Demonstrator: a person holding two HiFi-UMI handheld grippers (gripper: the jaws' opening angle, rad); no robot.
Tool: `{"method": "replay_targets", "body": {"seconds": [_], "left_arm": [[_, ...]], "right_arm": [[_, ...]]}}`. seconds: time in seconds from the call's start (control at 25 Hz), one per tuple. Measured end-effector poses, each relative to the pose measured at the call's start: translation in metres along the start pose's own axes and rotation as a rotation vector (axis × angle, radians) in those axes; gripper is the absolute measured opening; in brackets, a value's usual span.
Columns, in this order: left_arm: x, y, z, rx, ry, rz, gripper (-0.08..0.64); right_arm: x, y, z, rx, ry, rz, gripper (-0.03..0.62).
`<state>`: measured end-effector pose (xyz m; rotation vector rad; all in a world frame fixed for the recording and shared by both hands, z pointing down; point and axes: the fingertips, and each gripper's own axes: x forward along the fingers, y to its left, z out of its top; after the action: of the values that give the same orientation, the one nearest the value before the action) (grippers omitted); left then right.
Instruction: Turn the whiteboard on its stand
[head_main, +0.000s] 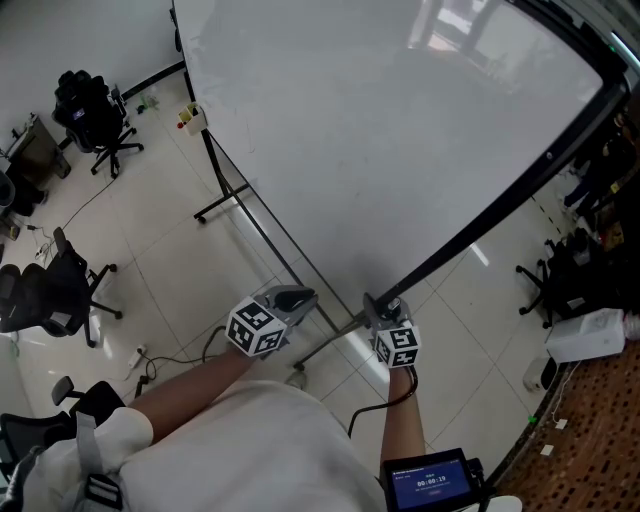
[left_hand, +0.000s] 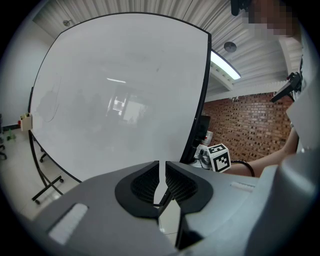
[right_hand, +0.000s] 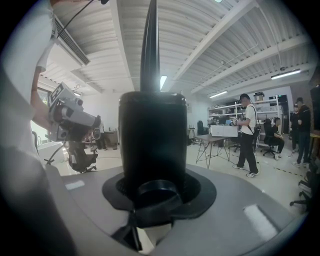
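The big whiteboard (head_main: 380, 130) hangs tilted on its black stand and fills the left gripper view (left_hand: 120, 100). Its black side frame (head_main: 500, 215) runs down to my right gripper (head_main: 385, 312). That gripper (right_hand: 150, 195) is shut on a thick black cylinder (right_hand: 150, 135) at the frame's lower end, and a thin black bar rises above it. To its left, near the board's lower edge, my left gripper (head_main: 296, 298) hovers. Its jaws (left_hand: 161, 172) are almost together with nothing between them. The right gripper's marker cube (left_hand: 218, 157) shows beside the frame.
The stand's leg (head_main: 225, 205) rests on the tiled floor at the left. Office chairs (head_main: 95, 120) (head_main: 55, 290) stand further left, and a white box (head_main: 588, 335) lies at the right. A person (right_hand: 247, 135) stands by a table (right_hand: 215, 137). A brick wall (left_hand: 245, 130) rises behind the board.
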<state>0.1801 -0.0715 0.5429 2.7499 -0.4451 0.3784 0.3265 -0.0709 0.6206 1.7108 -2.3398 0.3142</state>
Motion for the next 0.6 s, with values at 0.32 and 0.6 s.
{"method": "replay_targets", "body": {"seconds": [0.32,0.6], "left_arm": [[-0.0025,-0.0042,-0.0028,0.001,0.003,0.005,0.060],[-0.0002,-0.0038,-0.0017,-0.001,0.000,0.009,0.060]], "right_arm": [[-0.0025,0.0018,-0.0010,-0.010,0.003,0.003,0.152],[-0.0002,0.0001,-0.0008,-0.015,0.004,0.008,0.152]]}}
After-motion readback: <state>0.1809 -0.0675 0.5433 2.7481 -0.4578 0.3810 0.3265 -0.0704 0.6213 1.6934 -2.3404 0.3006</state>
